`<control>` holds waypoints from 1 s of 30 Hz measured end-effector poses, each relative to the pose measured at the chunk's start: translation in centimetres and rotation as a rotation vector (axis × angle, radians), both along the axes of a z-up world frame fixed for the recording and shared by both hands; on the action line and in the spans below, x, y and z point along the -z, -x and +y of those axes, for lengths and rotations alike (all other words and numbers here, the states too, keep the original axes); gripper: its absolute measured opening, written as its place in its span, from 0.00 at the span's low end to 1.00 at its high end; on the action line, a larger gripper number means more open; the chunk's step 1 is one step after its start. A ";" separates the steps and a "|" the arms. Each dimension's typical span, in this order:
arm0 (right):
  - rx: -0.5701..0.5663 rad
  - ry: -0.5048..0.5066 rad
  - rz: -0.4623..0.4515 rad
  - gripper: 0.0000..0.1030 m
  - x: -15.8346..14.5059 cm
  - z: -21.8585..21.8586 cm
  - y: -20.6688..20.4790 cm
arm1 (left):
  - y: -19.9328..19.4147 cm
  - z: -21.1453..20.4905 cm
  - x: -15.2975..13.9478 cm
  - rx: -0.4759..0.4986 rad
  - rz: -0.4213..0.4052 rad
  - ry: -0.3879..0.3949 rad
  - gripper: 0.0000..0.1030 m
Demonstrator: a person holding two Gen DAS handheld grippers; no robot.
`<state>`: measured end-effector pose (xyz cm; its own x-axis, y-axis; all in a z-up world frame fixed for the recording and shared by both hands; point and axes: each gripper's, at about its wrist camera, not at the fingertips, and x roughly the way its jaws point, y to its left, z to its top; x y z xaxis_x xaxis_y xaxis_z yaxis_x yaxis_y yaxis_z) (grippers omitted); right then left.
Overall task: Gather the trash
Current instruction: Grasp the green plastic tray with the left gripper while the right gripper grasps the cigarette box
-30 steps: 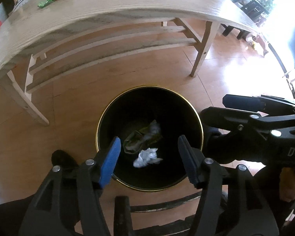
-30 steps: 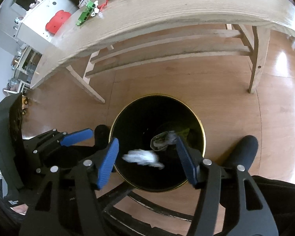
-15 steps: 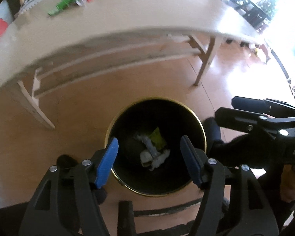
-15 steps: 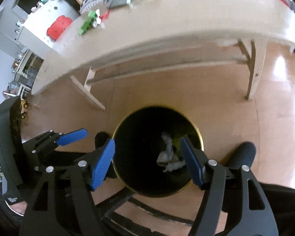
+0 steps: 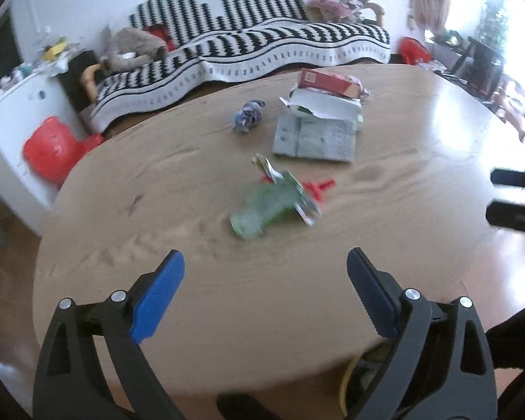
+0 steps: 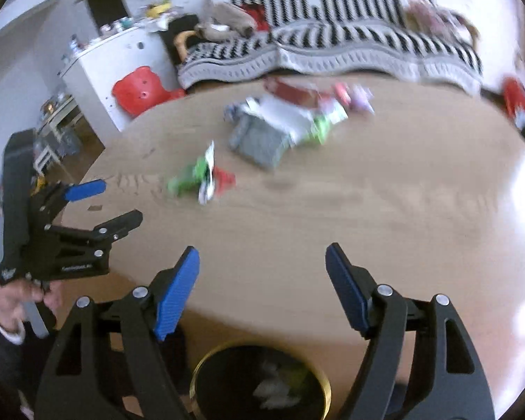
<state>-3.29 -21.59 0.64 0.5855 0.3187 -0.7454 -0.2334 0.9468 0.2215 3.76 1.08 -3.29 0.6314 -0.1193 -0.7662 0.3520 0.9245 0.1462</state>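
Trash lies on a round wooden table (image 5: 227, 297): a crushed green plastic bottle (image 5: 266, 210) with a torn label, a red scrap (image 5: 318, 187), a crumpled bluish wad (image 5: 247, 117), a flat grey carton (image 5: 315, 138), an opened white box (image 5: 323, 105) and a red box (image 5: 329, 82). My left gripper (image 5: 264, 288) hovers over the near table edge, jaws opening, nothing between them. My right gripper (image 6: 262, 285) is likewise empty with its jaws opening, above the table edge. Below it stands the black gold-rimmed bin (image 6: 206, 371) with crumpled paper (image 6: 276, 390) inside. The green bottle (image 6: 189, 176) shows blurred there too.
Behind the table is a sofa under a black-and-white patterned blanket (image 5: 262, 45). A red plastic stool (image 5: 52, 150) and a white cabinet (image 5: 21, 122) stand at the left. A hand (image 6: 14, 301) holds the left gripper (image 6: 87, 206) at the left.
Both grippers have risen from over the bin and tilted up, so the tabletop now fills the views. Both pairs of jaws stand wider. The dropped paper lies in the bin.
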 end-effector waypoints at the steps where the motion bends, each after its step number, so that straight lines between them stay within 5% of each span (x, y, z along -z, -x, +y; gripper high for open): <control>1: -0.023 0.013 -0.011 0.70 0.1 0.4 -1.6 | -1.3 0.2 0.5 0.032 0.006 -0.007 0.89; 4: -0.083 0.075 -0.042 0.70 0.4 1.7 -5.6 | -3.7 0.3 2.0 0.084 -0.014 -0.086 0.89; 12: -0.237 0.205 -0.081 0.70 2.7 6.5 -13.6 | -7.9 -1.4 5.9 0.203 0.038 -0.128 0.89; 19: -0.256 0.325 -0.058 0.72 6.6 7.8 -18.0 | -8.9 -1.6 6.3 0.234 0.015 -0.061 0.87; 20: -0.263 0.356 -0.067 0.72 7.2 8.1 -18.3 | -9.1 -1.5 6.2 0.232 0.026 -0.042 0.84; 25: -0.304 0.408 -0.084 0.71 8.3 9.6 -19.2 | -9.3 -1.3 6.2 0.213 0.068 0.013 0.33; 30: -0.313 0.340 -0.034 0.65 8.4 9.3 -19.9 | -8.3 -0.6 5.9 0.193 0.088 0.016 0.32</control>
